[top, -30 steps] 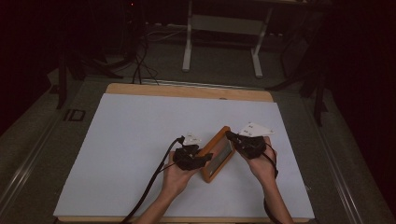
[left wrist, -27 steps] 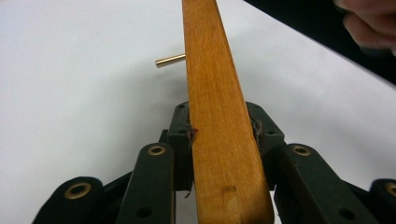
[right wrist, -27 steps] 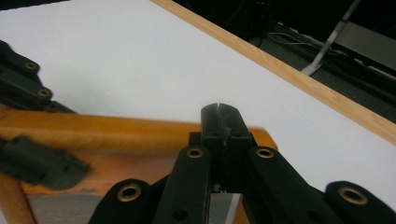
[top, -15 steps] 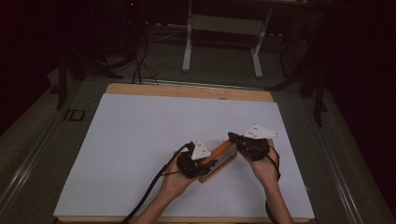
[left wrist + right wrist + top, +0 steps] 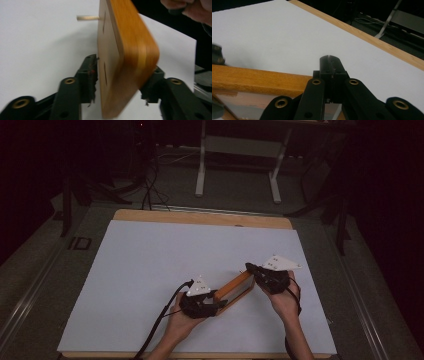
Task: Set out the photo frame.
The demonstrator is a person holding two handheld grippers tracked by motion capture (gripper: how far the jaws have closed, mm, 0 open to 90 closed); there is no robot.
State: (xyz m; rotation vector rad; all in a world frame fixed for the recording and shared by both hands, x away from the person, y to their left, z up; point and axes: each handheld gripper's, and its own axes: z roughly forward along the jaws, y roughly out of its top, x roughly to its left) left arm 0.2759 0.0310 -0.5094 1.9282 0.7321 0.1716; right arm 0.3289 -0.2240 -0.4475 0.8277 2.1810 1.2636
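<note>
A flat wooden frame (image 5: 235, 287) lies slanted between my two grippers on the white sheet (image 5: 150, 270). My left gripper (image 5: 212, 307) is at its near left end. In the left gripper view the frame (image 5: 125, 50) stands on edge between the jaws of my left gripper (image 5: 122, 72), which have just been opening; the pads sit close beside its faces and the wood is blurred. A thin peg (image 5: 87, 17) sticks out of its slotted face. My right gripper (image 5: 252, 270) is at the far right end, its jaws (image 5: 329, 58) shut together above the frame's rail (image 5: 257, 77).
The white sheet covers a wooden table whose bare edge (image 5: 200, 216) shows at the back. Behind it stand a metal table frame (image 5: 240, 165) and cables on the dark floor. A black cable (image 5: 160, 320) trails from the left gripper.
The frame has come down from a steep tilt to lie lower over the sheet. My left hand sank toward the near side with it. The right hand stayed in place.
</note>
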